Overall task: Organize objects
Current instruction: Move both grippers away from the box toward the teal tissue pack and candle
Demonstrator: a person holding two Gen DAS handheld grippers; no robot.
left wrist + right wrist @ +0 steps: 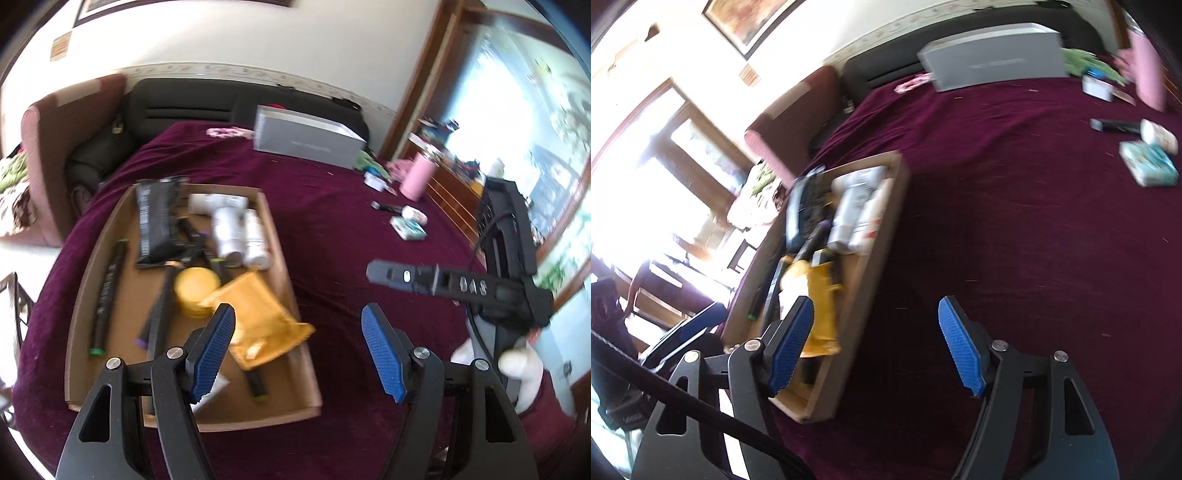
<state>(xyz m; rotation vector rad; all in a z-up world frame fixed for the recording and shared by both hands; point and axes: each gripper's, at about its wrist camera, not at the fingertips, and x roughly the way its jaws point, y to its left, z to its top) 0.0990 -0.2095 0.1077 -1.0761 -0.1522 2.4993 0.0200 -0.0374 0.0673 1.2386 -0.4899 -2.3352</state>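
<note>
A cardboard tray (285,258) on the maroon cloth holds a yellow padded envelope (255,306), a round yellow tin (195,288), white bottles (229,229), a black pouch (157,221) and dark markers (109,291). My left gripper (297,310) is open and empty, above the tray's near right corner. My right gripper (875,301) is open and empty too, just right of the tray (886,221), with the envelope (822,306) behind its left finger. One finger (406,277) of it shows at the right of the left wrist view.
Loose on the cloth to the far right lie a teal box (1148,164), a small white roll (1158,134) and a black stick (1115,125). Further back stand a pink tumbler (415,177) and a grey box (306,138). A dark sofa and a window lie beyond.
</note>
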